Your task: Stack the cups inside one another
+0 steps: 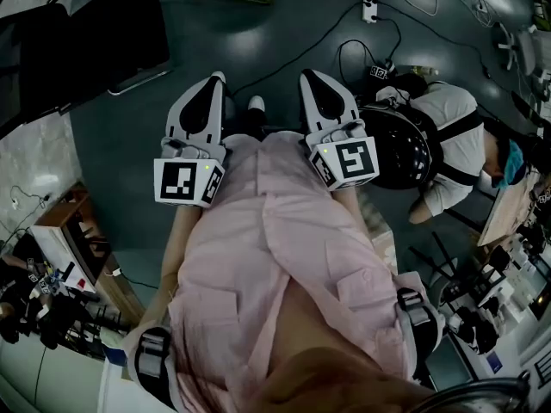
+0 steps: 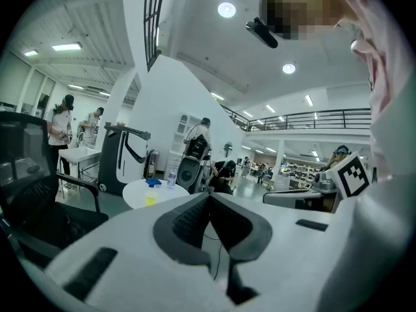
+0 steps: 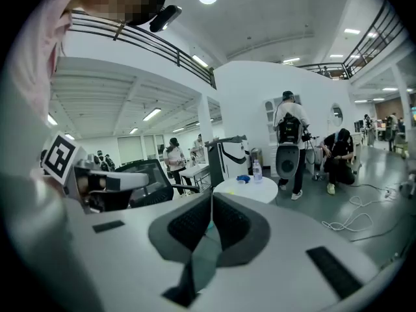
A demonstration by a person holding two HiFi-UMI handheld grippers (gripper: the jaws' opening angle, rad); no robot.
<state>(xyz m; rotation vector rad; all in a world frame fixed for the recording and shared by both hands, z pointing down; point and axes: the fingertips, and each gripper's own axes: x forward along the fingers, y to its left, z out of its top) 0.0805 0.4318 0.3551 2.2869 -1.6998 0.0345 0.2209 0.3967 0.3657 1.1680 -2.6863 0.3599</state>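
I have both tools held out ahead of the pink shirt (image 1: 284, 256), side by side over the dark floor (image 1: 275, 33) and tipped slightly downward. The left gripper (image 2: 209, 195) has its fingers (image 2: 185, 221) closed, tips meeting, with nothing caught between them. The right gripper (image 3: 212, 195) is the same: fingers (image 3: 188, 223) pressed together and empty.

The cups are well away from me. Looking along the left gripper, I can see a round white bench (image 2: 133, 194) beyond the fingertips, with one yellow cup (image 2: 151, 199) standing on it near the front edge. Behind the cup lies something blue (image 2: 153, 182), too small for me to identify, and just beside that stands a clear bottle (image 2: 170, 176). The right gripper view shows the same bench further off, past the fingertips.

Off to my right, a person (image 1: 448, 136) in a white top crouches on the floor. A cable (image 1: 349, 46) trails across the floor ahead of the grippers.
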